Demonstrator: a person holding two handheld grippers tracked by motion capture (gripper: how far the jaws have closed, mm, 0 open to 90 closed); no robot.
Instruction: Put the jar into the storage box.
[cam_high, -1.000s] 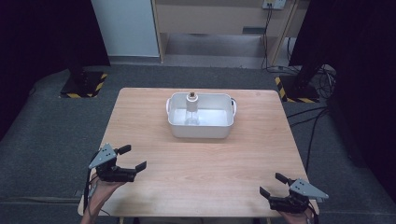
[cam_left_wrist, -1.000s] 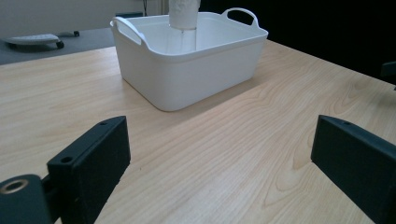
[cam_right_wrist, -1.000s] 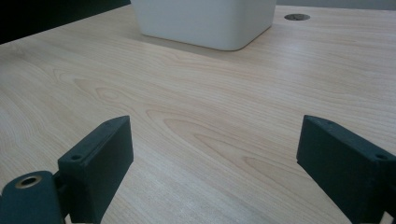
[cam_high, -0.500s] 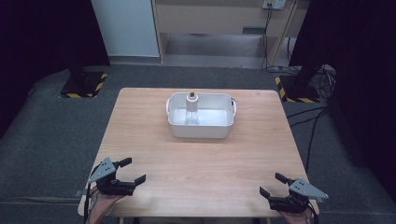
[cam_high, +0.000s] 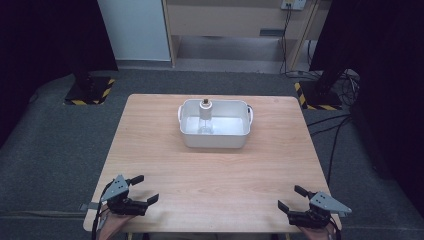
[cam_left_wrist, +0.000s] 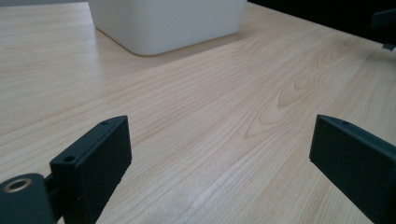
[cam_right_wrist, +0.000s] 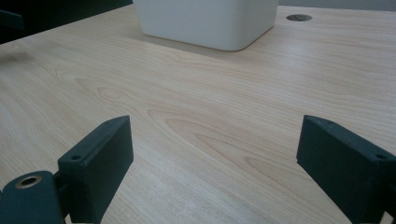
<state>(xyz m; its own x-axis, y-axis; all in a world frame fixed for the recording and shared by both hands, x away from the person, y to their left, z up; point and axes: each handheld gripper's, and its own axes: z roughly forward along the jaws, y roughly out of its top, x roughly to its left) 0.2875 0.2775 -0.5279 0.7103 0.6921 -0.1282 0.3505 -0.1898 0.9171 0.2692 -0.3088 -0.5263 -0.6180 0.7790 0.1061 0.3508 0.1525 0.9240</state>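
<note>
So both grippers are parked at the near edge of the light wooden table (cam_high: 210, 170), well apart from the white rectangular plastic tub (cam_high: 215, 137), which is my reference point for everything else. The tub sits toward the far side of the table, roughly centred between its left and right edges, with a small handle lip on each short end.

Standing upright inside the tub, toward its left end, is a small clear glass bottle with a cork stopper (cam_high: 205, 116). It looks like it's resting on the tub's floor, not touching the walls as far as I can tell.

The left black two-jaw gripper (cam_high: 142, 190) is down at the near-left corner, well away from the tub and on the person's side of it. Its jaws are spread wide with nothing between them; in the left gripper view you just see bare wood grain in the gap and the tub's wall (cam_left_wrist: 168, 23) up ahead.

The right black two-jaw gripper (cam_high: 292, 197) mirrors it at the near-right corner, also far from the tub. Jaws are wide apart too, holding nothing, with the tub's corner (cam_right_wrist: 210, 23) visible past them in the right gripper view.
</note>
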